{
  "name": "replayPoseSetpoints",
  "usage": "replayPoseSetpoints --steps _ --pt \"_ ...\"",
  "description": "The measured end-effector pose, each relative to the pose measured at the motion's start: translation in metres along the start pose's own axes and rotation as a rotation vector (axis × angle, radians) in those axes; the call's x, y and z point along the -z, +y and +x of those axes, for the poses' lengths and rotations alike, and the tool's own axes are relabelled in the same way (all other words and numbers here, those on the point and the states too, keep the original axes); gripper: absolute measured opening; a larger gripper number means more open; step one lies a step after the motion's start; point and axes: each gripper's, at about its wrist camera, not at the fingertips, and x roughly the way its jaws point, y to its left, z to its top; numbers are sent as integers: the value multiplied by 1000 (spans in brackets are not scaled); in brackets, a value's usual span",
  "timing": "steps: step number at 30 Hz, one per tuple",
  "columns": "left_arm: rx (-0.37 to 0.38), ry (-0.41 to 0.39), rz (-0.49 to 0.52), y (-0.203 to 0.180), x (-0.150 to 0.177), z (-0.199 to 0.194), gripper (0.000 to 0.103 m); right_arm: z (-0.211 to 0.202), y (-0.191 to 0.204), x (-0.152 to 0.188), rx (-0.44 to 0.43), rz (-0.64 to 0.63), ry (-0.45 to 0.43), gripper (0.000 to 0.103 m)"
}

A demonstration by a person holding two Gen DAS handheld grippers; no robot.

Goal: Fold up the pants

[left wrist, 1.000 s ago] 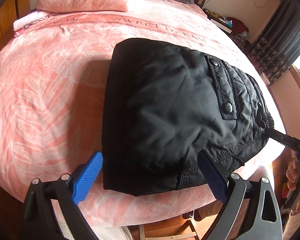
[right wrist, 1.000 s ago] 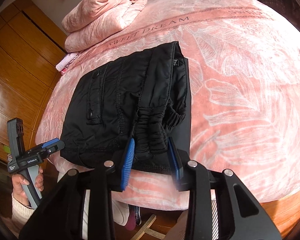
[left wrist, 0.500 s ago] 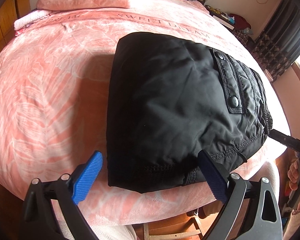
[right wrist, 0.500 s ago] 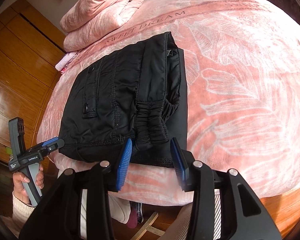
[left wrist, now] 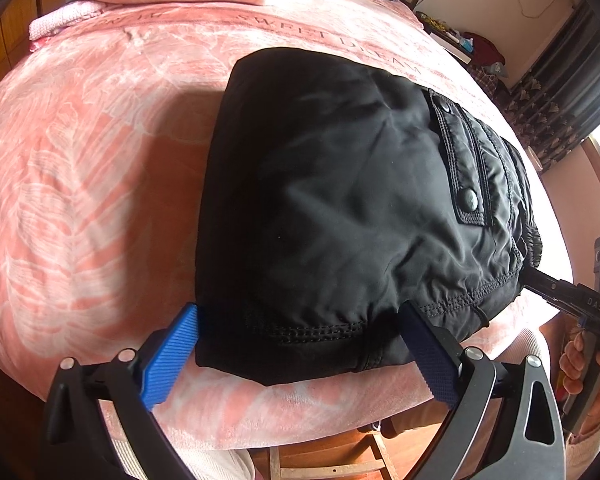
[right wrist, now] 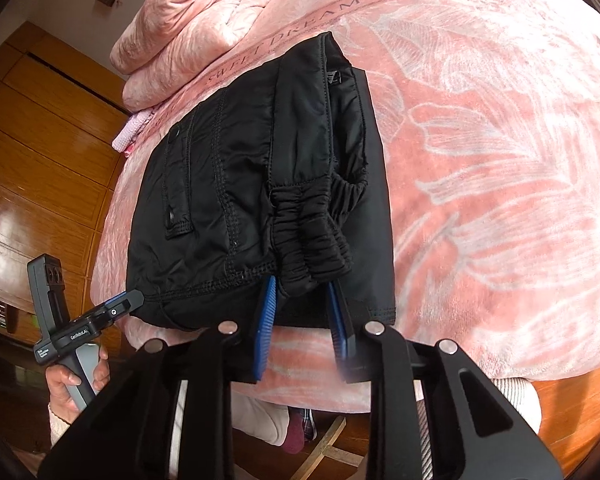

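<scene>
Pants (left wrist: 340, 208) lie folded compactly on bed (left wrist: 80, 184); left gripper (left wrist: 300, 356) spread wide, right gripper (right wrist: 302, 320) part-closed astride waistband, grip uncertain; only tidying remains.

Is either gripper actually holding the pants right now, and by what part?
The right gripper closes around the gathered elastic waistband of the pants, though a firm pinch cannot be told. The left gripper is open, straddling the near edge.
</scene>
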Motion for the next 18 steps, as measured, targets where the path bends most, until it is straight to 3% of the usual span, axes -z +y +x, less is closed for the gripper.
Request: replayPoseSetpoints --steps 6,10,18 --pt "-15 2 8 1 -4 8 100 6 7 3 65 -45 15 24" --pt "2 8 9 5 -9 1 99 -4 14 3 64 -55 -9 38" --pt "-34 -59 16 23 -23 -33 99 -43 9 -5 67 -54 -100 49"
